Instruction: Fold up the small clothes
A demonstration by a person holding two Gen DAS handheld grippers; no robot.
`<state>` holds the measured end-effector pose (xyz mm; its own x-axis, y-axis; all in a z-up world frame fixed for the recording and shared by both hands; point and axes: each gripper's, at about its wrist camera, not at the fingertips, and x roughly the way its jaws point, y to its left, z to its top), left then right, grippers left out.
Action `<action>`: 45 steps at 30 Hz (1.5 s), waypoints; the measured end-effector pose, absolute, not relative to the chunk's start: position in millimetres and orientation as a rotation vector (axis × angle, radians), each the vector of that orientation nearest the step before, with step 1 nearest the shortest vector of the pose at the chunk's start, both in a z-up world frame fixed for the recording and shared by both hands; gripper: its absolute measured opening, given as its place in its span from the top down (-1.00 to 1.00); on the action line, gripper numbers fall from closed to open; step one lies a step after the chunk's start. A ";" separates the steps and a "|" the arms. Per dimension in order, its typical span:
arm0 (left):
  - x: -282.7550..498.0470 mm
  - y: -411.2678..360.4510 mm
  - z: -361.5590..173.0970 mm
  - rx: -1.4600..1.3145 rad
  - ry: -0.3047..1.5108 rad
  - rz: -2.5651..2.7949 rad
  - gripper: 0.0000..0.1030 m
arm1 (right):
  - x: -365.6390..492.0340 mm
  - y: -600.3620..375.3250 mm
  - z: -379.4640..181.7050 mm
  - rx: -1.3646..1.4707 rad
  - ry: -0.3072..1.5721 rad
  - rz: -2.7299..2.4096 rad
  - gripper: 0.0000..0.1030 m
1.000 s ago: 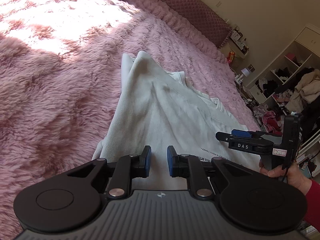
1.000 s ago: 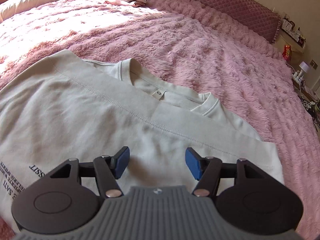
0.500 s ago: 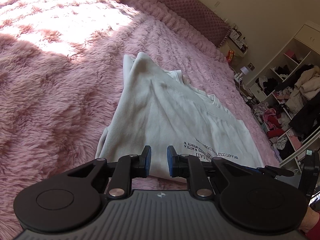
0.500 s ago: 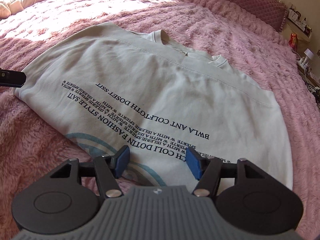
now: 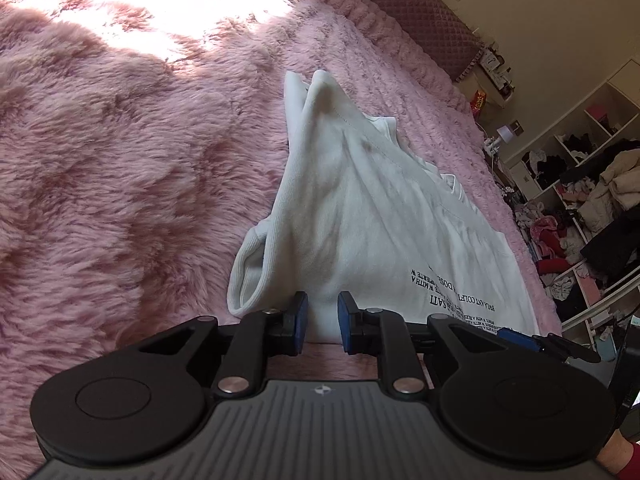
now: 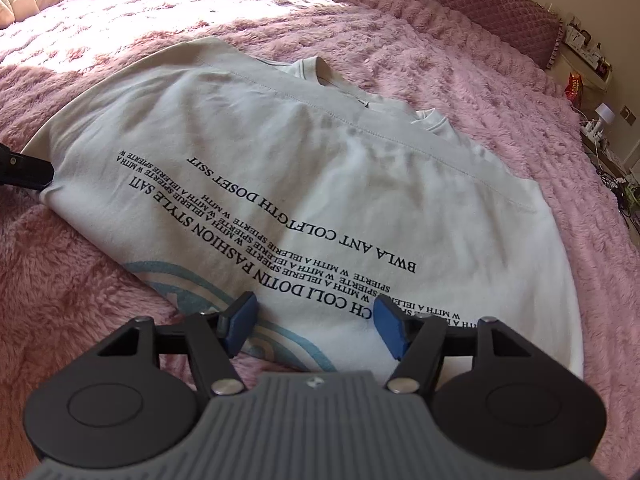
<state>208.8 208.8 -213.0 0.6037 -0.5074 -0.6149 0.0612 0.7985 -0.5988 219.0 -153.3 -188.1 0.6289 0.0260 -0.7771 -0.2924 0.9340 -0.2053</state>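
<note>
A white shirt [image 6: 304,184] lies spread out on the fluffy pink bed [image 6: 460,64]. It has black words and a light blue round picture on it. Its neck hole is on the far side. One sleeve [image 5: 256,272] is bunched up.
</note>
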 end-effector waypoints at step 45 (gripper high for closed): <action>431.2 219.2 -241.6 -0.790 0.932 -0.450 0.01 | 183.2 93.5 -241.7 -0.969 0.180 0.347 -0.24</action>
